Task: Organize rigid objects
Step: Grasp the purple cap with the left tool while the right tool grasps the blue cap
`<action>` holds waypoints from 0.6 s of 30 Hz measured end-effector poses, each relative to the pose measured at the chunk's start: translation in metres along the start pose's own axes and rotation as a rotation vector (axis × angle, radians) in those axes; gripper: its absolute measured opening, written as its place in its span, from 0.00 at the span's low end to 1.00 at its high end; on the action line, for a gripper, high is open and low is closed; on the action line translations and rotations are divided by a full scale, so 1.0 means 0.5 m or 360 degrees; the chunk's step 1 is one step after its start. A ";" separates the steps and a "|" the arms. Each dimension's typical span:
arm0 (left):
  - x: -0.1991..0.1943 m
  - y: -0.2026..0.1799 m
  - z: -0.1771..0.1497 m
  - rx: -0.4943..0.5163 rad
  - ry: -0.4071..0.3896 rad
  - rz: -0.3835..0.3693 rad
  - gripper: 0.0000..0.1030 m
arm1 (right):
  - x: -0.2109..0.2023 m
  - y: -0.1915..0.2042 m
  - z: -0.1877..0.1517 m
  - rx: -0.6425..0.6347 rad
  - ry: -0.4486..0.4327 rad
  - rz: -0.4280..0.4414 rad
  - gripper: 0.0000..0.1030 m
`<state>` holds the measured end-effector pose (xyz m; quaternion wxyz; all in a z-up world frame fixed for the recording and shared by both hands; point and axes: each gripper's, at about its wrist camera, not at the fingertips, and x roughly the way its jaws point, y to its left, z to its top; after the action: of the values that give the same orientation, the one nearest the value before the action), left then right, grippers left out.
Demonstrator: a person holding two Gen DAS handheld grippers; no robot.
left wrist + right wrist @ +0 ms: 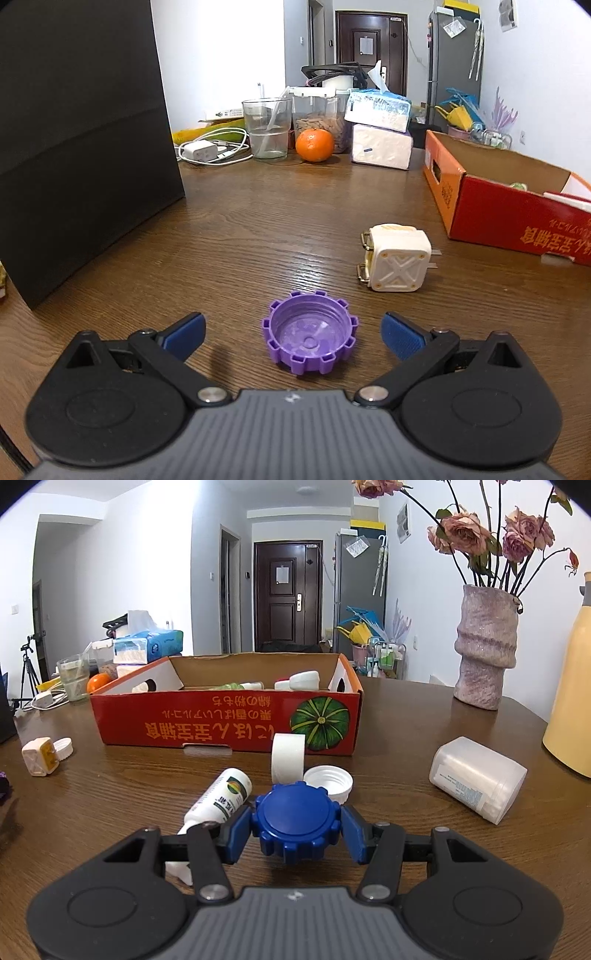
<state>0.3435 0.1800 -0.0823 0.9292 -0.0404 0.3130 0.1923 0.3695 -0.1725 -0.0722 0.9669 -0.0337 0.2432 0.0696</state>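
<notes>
Left wrist view. A dark wood-grain bench runs toward a hallway door; a black box stands along its left edge, and an orange, a glass and tissue packs crowd the far edge. The left claw is spread wide, its blue pads on either side of a purple cap and clear of it. The cap lies open side up, toothed around its rim, with a shiny inner face. A cream adapter lies on its side just beyond, near the red cardboard box at the right edge. Risk: the pads may land on the teeth unevenly and pivot the shallow cap, or push it along the bench, so it skates out sideways.

Right wrist view. The same bench, with a vase of dried roses toward the far right corner. The right claw is closed on a blue cap, a toothed lid held top side up between both pads. The open red box, already holding several white items, sits mid-bench ahead. A white tube, a white cap, a roll of tape standing on edge and a clear container lie loose in front of the box. Risk: the grip appears to rest on the teeth alone, so a tilt could twist the lid free; a low carry could knock the tape over.
</notes>
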 end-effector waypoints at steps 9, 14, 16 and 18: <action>0.009 -0.012 0.000 0.0004 0.0021 0.0060 0.90 | -0.006 0.000 -0.002 0.0004 -0.0028 -0.0011 0.51; 0.006 -0.013 0.000 -0.0026 0.0030 0.0049 0.77 | -0.010 -0.002 -0.003 0.0006 -0.0039 -0.0015 0.51; 0.007 -0.015 -0.001 -0.0032 0.0037 0.0030 0.68 | -0.009 -0.002 -0.003 0.0006 -0.0040 -0.0016 0.51; 0.007 -0.018 -0.002 -0.0033 0.0047 0.0009 0.58 | -0.010 -0.002 -0.003 0.0005 -0.0042 -0.0015 0.51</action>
<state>0.3490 0.1729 -0.0856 0.9235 -0.0521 0.3247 0.1975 0.3644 -0.1742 -0.0711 0.9704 -0.0324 0.2304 0.0653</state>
